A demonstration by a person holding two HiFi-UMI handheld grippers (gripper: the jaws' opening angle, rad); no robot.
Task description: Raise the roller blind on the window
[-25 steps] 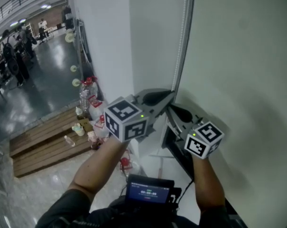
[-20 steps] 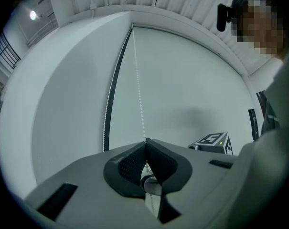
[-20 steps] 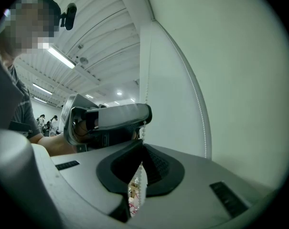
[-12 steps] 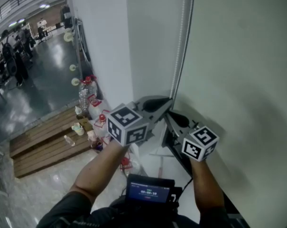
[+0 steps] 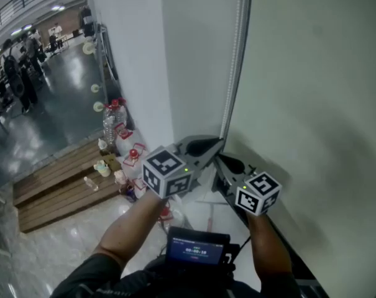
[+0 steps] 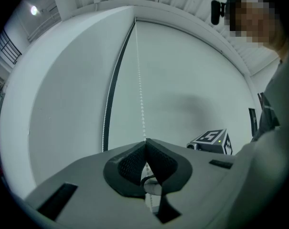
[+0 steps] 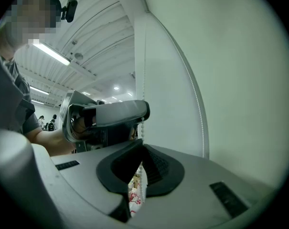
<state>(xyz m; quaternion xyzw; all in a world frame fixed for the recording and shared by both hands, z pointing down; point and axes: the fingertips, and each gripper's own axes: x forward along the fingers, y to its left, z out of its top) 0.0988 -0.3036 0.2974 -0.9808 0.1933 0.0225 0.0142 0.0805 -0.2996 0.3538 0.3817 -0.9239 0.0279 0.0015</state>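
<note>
**A:** What does the blind look like?

**B:** The roller blind (image 5: 312, 92) is a plain pale sheet, down over the window. It fills the head view from 12 round to 4 o'clock. Its bead chain (image 5: 235, 61) hangs along the blind's left edge, a thin white line running from 12 o'clock down to the middle.

**A:** And the tongs?

**B:** Both are clenched on that chain. The left gripper (image 5: 219, 143) pinches it at its tips. The right gripper (image 5: 218, 160) bites it just below, at 6 o'clock of the left one.

**A:** Edges?

**B:** A white wall (image 5: 135, 61) stands at 9 o'clock of the chain and meets the blind in a tight corner. A dark ledge (image 5: 225, 193) runs beneath the grippers toward 5 o'clock.

**A:** Room to move?

**B:** There is bare chain above, toward 12. From 9 to 10 o'clock the floor opens out, with a wooden platform (image 5: 57, 185) and bottles (image 5: 115, 120) at the wall's foot.
</note>
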